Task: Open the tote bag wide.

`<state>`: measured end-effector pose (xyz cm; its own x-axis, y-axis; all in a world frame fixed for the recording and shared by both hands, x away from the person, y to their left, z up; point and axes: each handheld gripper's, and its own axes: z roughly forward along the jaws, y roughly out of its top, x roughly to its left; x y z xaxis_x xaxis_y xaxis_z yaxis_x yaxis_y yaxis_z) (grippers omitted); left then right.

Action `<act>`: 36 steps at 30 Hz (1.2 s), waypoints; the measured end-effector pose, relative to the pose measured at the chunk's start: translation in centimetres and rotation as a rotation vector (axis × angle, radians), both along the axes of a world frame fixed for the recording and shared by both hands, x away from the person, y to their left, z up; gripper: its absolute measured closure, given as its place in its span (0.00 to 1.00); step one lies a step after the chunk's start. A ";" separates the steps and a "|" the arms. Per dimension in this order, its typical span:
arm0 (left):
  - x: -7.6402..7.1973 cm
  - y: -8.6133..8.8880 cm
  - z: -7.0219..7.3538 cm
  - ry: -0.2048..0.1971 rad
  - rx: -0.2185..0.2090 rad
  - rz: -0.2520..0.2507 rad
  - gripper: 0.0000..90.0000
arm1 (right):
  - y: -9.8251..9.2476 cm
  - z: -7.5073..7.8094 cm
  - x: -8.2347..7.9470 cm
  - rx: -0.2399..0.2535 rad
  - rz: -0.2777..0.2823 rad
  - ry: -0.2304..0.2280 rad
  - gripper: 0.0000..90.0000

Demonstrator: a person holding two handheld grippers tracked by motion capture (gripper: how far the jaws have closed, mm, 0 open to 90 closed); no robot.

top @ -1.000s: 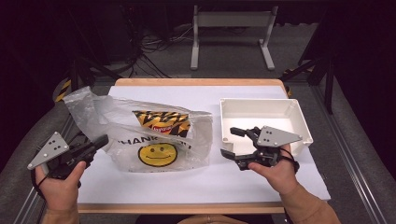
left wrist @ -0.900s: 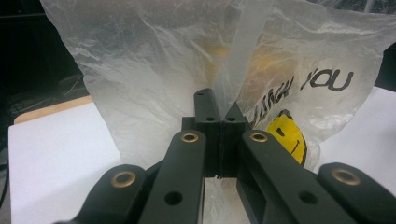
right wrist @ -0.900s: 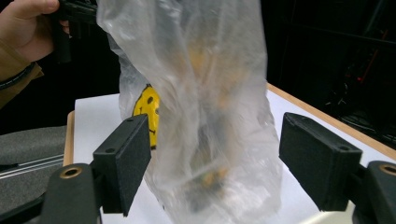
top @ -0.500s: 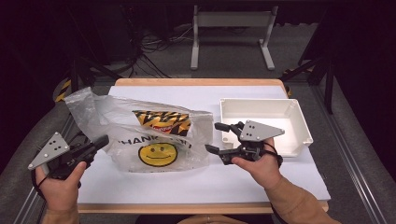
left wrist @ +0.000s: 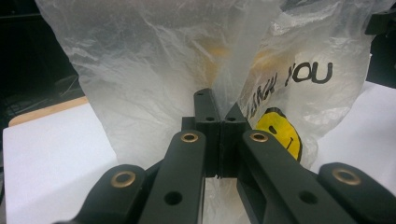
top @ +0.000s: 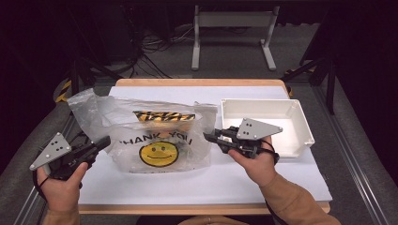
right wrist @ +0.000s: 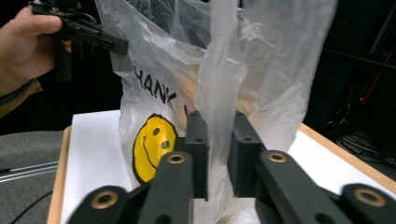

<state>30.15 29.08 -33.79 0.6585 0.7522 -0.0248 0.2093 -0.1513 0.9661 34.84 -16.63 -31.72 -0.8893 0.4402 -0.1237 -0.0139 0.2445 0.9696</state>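
Note:
A clear plastic bag (top: 141,123) printed with "THANK YOU" and a yellow smiley lies in the middle of the table, with something yellow and black inside. My left gripper (top: 107,140) is at the bag's left edge. In the left gripper view it (left wrist: 218,105) is shut on a fold of the bag film (left wrist: 154,60). My right gripper (top: 210,137) is at the bag's right side. In the right gripper view a strip of the bag's handle (right wrist: 217,70) hangs between its jaws (right wrist: 217,116), which stand a narrow gap apart.
A white tray (top: 300,122) stands on the white sheet (top: 211,178) at the right, just behind my right hand. A metal stand and cables are on the floor beyond the table's far edge. The person's other hand and its gripper (right wrist: 93,37) appear far left in the right gripper view.
My right gripper has moved left from in front of the tray to the bag's right handle, and its jaws have narrowed. The left gripper has stayed put.

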 end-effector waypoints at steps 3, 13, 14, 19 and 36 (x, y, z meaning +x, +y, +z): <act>0.3 -0.1 0.0 -0.004 0.006 0.004 0.99 | -0.1 0.1 0.3 0.004 -0.003 0.004 0.96; 1.1 -0.5 -0.8 0.028 0.022 -0.010 1.00 | -0.2 -0.2 1.0 0.003 -0.008 0.041 0.98; 1.2 -0.5 -1.1 0.043 0.027 -0.012 1.00 | -0.2 -0.6 1.1 -0.001 -0.010 0.062 0.98; 1.4 -0.5 -1.9 0.080 0.042 -0.024 1.00 | -0.4 -1.6 1.3 -0.010 -0.015 0.107 0.99; 2.5 -1.6 -4.8 0.177 0.096 -0.054 1.00 | -0.3 -5.4 2.0 -0.027 -0.023 0.207 0.99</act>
<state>32.65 27.46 -38.63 0.6895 0.7205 -0.0737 0.3636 -0.2565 0.8955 36.89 -16.97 -37.16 -0.8866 0.4601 0.0484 0.1908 0.2682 0.9443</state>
